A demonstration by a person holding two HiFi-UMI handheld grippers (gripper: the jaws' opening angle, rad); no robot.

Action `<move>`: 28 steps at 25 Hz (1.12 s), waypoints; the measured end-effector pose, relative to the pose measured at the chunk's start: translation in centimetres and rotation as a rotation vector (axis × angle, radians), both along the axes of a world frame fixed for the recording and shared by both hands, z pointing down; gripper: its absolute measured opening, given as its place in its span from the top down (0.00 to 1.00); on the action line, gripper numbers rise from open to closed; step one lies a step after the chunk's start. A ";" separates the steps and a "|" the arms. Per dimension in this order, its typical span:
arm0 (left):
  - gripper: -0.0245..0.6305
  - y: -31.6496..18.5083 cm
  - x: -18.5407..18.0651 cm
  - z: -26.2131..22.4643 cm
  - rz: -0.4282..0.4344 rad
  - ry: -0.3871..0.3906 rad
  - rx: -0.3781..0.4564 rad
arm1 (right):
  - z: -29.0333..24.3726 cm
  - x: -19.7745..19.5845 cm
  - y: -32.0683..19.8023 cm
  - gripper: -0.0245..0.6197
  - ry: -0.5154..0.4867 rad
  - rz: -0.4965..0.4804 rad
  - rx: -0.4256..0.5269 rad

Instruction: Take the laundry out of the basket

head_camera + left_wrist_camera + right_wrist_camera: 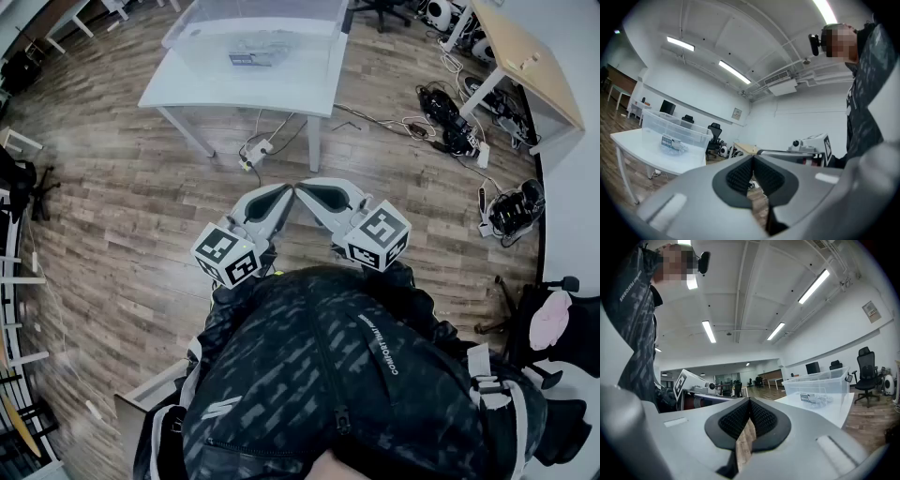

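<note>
I hold both grippers level in front of my chest, tips nearly touching each other. My left gripper is shut, with nothing between its black ribbed pads. My right gripper is shut and empty as well. Some way ahead, a clear plastic bin stands on a white table. Inside it lies a small pale bundle with a label. Neither gripper is near the bin.
A power strip and cables lie on the wood floor under the table. More cables and gear sit by a wooden desk at the right. Black office chairs stand behind the table.
</note>
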State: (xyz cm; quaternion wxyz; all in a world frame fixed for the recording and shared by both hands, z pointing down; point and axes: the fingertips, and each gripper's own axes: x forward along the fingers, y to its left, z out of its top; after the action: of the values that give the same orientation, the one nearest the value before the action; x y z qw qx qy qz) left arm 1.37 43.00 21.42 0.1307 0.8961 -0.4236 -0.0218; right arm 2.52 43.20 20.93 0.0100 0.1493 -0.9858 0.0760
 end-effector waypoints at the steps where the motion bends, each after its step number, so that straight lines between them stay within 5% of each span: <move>1: 0.96 0.0 0.2 0.0 -0.001 -0.001 -0.001 | 0.0 0.2 0.0 0.96 -0.001 0.000 -0.002; 28: 0.96 1.4 3.5 2.3 -0.067 0.016 -0.053 | 2.3 3.4 1.0 0.96 0.002 -0.061 -0.045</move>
State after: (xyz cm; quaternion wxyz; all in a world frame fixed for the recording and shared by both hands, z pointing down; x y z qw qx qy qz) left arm 4.83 44.35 23.76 0.1568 0.8774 -0.4529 -0.0223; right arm 5.95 44.18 23.24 0.0168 0.1190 -0.9880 0.0974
